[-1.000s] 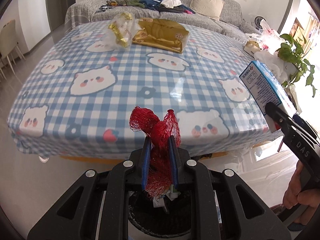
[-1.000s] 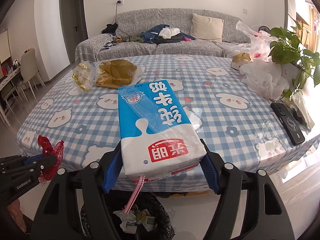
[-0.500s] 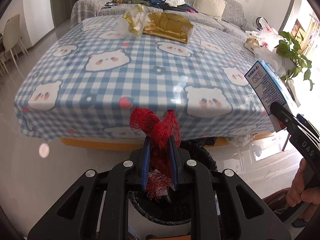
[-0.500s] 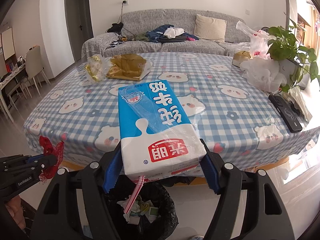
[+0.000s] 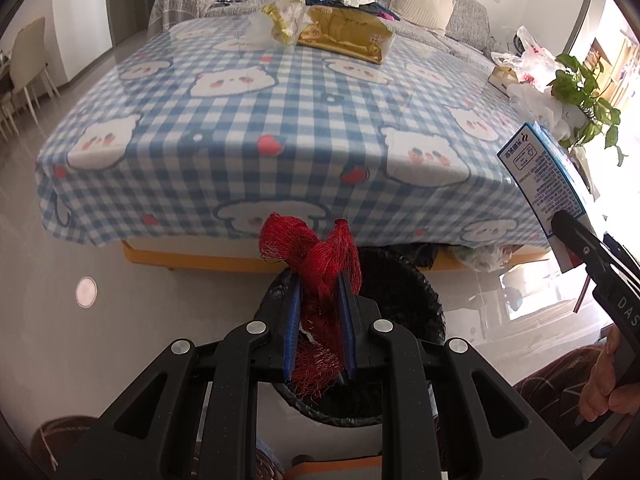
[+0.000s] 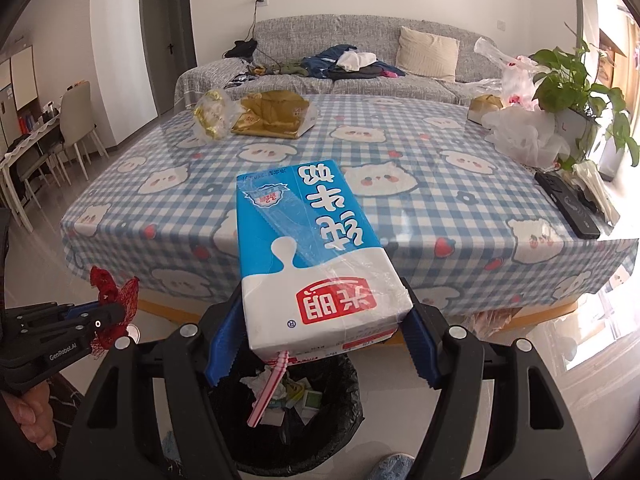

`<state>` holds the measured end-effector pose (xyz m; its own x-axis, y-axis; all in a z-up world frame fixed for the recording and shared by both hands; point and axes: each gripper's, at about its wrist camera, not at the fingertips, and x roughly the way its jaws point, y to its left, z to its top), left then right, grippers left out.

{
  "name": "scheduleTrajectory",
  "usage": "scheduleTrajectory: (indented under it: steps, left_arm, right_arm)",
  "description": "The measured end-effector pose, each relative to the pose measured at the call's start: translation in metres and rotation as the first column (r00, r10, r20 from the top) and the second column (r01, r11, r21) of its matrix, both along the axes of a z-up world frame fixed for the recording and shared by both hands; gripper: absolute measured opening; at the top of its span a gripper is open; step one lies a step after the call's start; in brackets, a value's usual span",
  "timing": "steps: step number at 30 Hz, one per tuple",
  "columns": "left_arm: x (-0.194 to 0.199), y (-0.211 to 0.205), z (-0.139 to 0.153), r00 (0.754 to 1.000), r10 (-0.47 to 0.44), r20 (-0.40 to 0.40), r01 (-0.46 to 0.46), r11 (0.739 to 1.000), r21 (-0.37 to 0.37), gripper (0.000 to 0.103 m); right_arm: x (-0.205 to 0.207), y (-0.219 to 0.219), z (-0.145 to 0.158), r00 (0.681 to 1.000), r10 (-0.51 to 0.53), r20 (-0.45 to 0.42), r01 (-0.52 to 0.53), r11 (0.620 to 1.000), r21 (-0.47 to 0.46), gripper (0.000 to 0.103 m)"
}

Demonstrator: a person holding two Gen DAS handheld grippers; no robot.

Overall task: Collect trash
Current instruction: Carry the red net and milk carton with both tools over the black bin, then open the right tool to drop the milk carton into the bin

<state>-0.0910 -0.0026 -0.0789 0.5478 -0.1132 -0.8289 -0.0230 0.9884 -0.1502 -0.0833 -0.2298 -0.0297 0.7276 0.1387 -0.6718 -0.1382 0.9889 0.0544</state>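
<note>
Both grippers are drawing back over the bin (image 6: 296,412), left gripper (image 5: 319,280) pinching red netting (image 5: 316,252), right gripper (image 6: 320,344) clamping the milk carton (image 6: 312,256)

Beyond the tongs, the checked-cloth table (image 6: 400,208) carries a gold bag (image 6: 272,118) and crinkled wrapper (image 6: 212,118) far left, white plastic bags (image 6: 520,136), a potted plant (image 6: 576,92) and a black remote (image 6: 568,210) right.

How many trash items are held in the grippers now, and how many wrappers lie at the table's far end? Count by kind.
Red mesh net, in left gripper: 1
Milk carton, in right gripper: 1
Gold wrappers on table, crumpled bag and flat pack: 2
Total: 4
</note>
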Motion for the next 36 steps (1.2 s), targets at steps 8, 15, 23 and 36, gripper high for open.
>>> scheduleTrajectory:
  steps: [8, 15, 23, 36]
  left_arm:
    - [-0.015, 0.007, -0.025, 1.000, 0.024, -0.015, -0.024, 1.000, -0.007, 0.017]
    - [-0.012, 0.023, -0.052, 0.997, 0.059, -0.049, -0.058, 0.998, 0.012, 0.017]
    - [-0.012, 0.025, -0.071, 0.997, 0.058, -0.059, -0.057, 0.998, 0.017, 0.017]
    - [-0.001, 0.007, -0.103, 0.995, 0.034, -0.091, -0.029, 0.998, 0.054, 0.017]
  right_arm:
    - [-0.024, 0.004, -0.021, 0.999, 0.010, -0.035, -0.010, 1.000, -0.001, 0.067]
    - [-0.035, 0.015, -0.049, 0.995, 0.035, -0.097, -0.037, 0.999, -0.020, 0.067]
    - [-0.025, 0.027, -0.087, 0.979, 0.032, -0.200, -0.039, 0.999, -0.035, 0.067]
    - [-0.001, 0.051, -0.136, 0.950, 0.032, -0.310, -0.054, 0.997, -0.060, 0.067]
